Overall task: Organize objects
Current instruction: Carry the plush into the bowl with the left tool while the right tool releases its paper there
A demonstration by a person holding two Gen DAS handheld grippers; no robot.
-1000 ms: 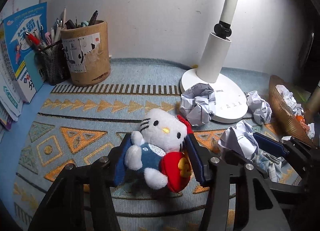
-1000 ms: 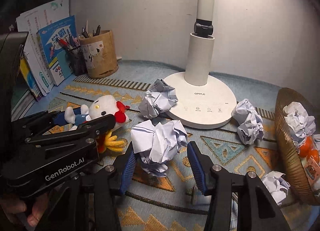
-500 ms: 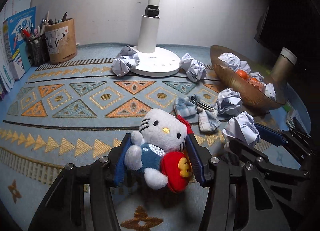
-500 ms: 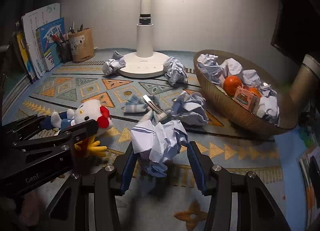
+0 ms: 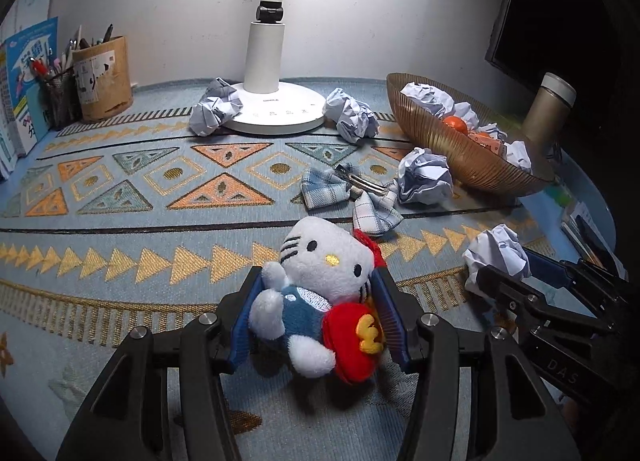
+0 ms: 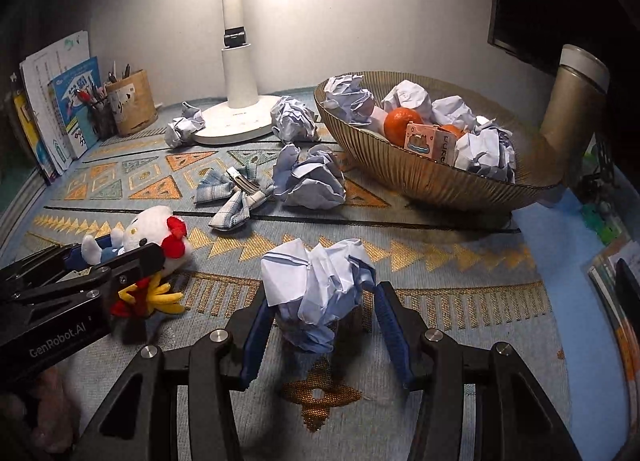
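**Operator:** Clutter on the patterned mat [image 5: 120, 189] is only partly sorted, I'd say. Biggest thing first: the ribbed amber bowl [image 6: 420, 177] at the right already holds several crumpled paper balls, two oranges [image 6: 402, 126] and a small printed carton [image 6: 420, 141]. I can't tell whether that mix is meant to stay there.

**Observer:** What is left out on the worktop?

**Operator:** Loose paper balls: one on each side of the desk lamp base [image 5: 276, 113], both touching it or nearly so, and one [image 5: 424, 175] right against the bowl's outer wall. A plaid cloth with a metal clip [image 5: 352, 191] lies just beside that one. So I judge a good half of the tidying remains.

**Observer:** And the other containers?

**Operator:** Back left, a round cardboard pen holder [image 5: 105, 79] with pens, and a dark mesh cup [image 5: 60, 99] just beside it, also full of pens. Books stand against the wall next to them. A capped flask [image 6: 572, 97] stands behind the bowl.

**Observer:** What are you carrying?

**Operator:** My left gripper [image 5: 318, 317] has its fingers clamped on the white cat plush [image 5: 316, 285], held above the near part of the mat. My right gripper [image 6: 320, 321] has its fingers closed around a crumpled paper ball [image 6: 316, 285], also lifted over the near edge, in front of the bowl. The paper probably goes to the bowl; where the plush belongs I can't say.
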